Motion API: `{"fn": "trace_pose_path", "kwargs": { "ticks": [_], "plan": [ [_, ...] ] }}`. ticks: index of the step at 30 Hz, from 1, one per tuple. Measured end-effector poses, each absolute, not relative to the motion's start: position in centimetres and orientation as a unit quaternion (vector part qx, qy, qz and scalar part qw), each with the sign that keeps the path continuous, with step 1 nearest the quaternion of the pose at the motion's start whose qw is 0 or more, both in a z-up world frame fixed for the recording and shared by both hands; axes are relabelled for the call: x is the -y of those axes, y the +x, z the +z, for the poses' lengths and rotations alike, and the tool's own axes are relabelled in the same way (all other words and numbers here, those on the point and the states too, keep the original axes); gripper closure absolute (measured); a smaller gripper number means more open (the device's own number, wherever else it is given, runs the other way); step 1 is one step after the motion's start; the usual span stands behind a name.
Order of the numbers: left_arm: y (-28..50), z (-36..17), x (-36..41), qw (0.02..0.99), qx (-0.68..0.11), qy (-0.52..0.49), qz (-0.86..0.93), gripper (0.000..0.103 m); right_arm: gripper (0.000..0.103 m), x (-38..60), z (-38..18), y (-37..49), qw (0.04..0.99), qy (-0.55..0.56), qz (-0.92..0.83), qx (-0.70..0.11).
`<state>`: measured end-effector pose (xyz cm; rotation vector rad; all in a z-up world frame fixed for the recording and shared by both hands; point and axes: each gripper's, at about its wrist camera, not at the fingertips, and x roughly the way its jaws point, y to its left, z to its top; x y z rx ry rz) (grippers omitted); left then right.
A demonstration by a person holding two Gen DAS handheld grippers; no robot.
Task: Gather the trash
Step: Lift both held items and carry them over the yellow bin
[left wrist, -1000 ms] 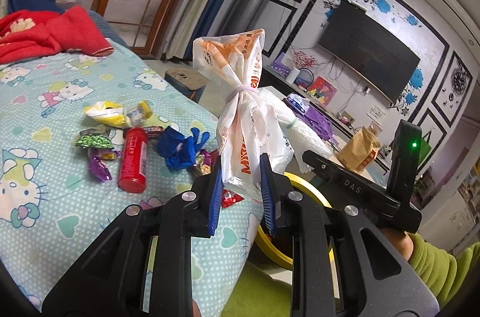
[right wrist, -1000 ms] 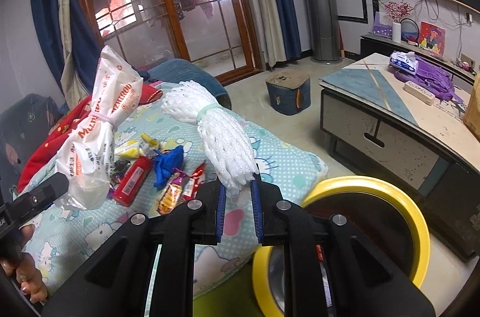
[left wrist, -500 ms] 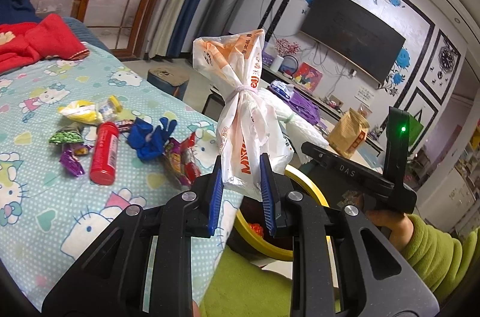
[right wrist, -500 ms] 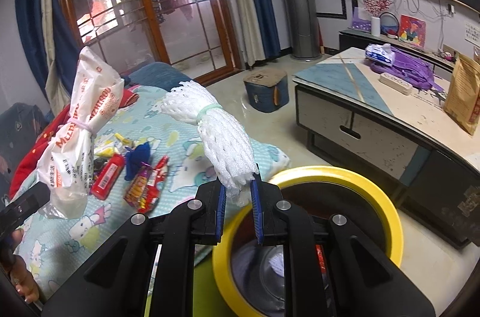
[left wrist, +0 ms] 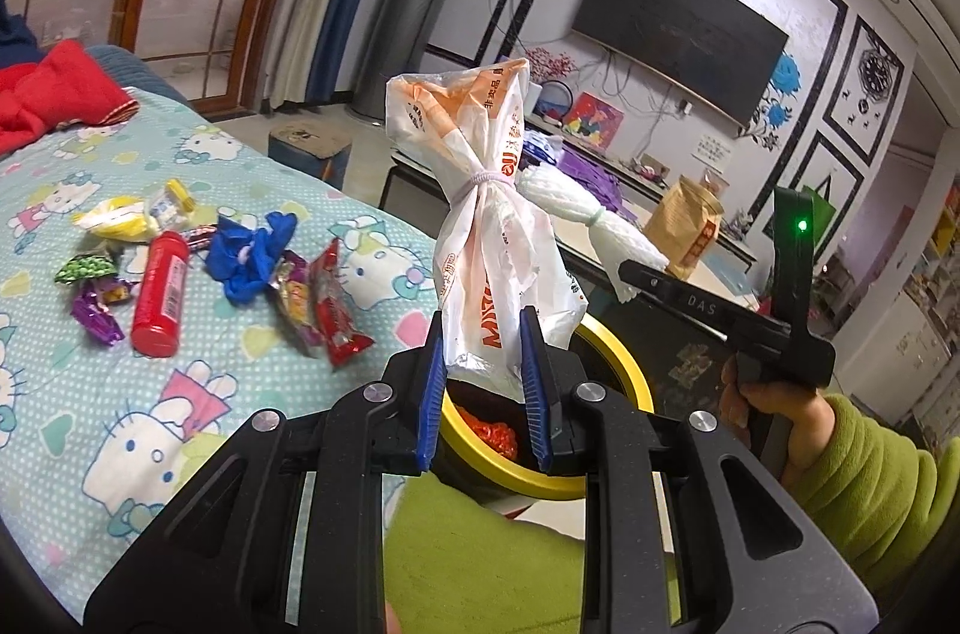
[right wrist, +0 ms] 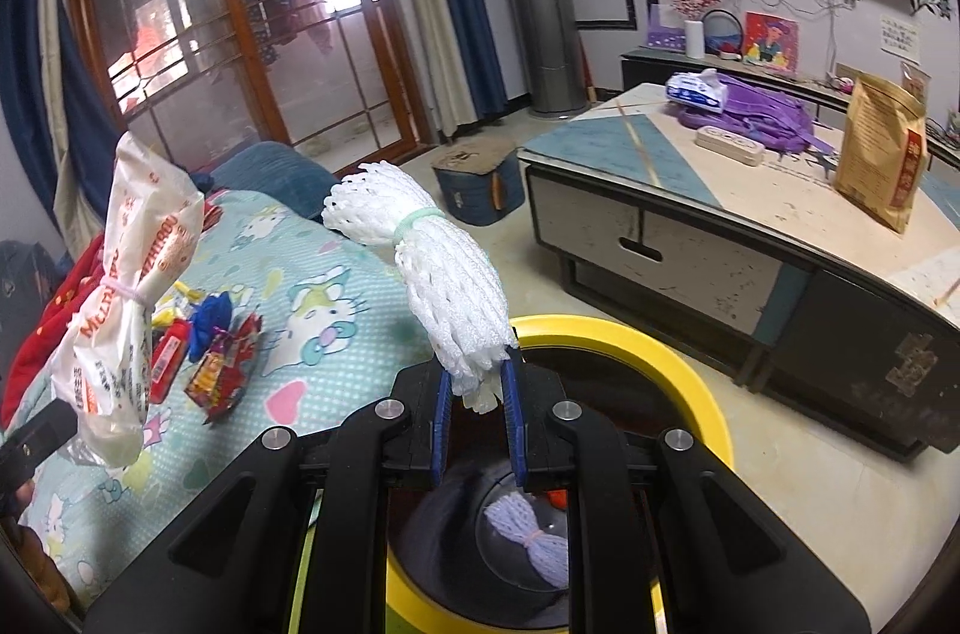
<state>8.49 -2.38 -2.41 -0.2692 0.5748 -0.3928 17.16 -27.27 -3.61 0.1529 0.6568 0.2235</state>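
Observation:
My left gripper [left wrist: 483, 382] is shut on a tied white plastic bag with orange print [left wrist: 489, 238], held upright above the near rim of a yellow-rimmed trash bin [left wrist: 618, 364]. My right gripper [right wrist: 477, 409] is shut on a bundle of white foam netting [right wrist: 447, 277], held over the same bin [right wrist: 666, 364]; a purple netted bundle [right wrist: 528, 532] and something red lie inside. From the right wrist view the bag [right wrist: 129, 292] hangs at left. On the bed remain a red tube [left wrist: 159, 295], a blue glove [left wrist: 249, 253] and several snack wrappers [left wrist: 324, 307].
The bin stands on the floor between the Hello Kitty bedspread [left wrist: 90, 394] and a low coffee table [right wrist: 750, 226] carrying a brown paper bag [right wrist: 879, 154] and purple items. A small blue stool [right wrist: 477, 184] sits further back. A hand in a green sleeve [left wrist: 852, 478] holds the right gripper.
Both grippers have carried their loads away from the bed and over the bin, which now fills more of each view. The bed trash has slid leftward in both views.

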Motion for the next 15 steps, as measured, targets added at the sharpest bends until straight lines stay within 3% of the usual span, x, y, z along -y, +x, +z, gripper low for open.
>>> {"fn": "trace_pose_path", "kwargs": {
  "ticks": [15],
  "plan": [
    [9.7,-3.7,6.6,0.921,-0.304,-0.083,-0.23,0.086,0.088,29.9,-4.4,17.2,0.935,0.084,0.084,-0.333]
  ]
}}
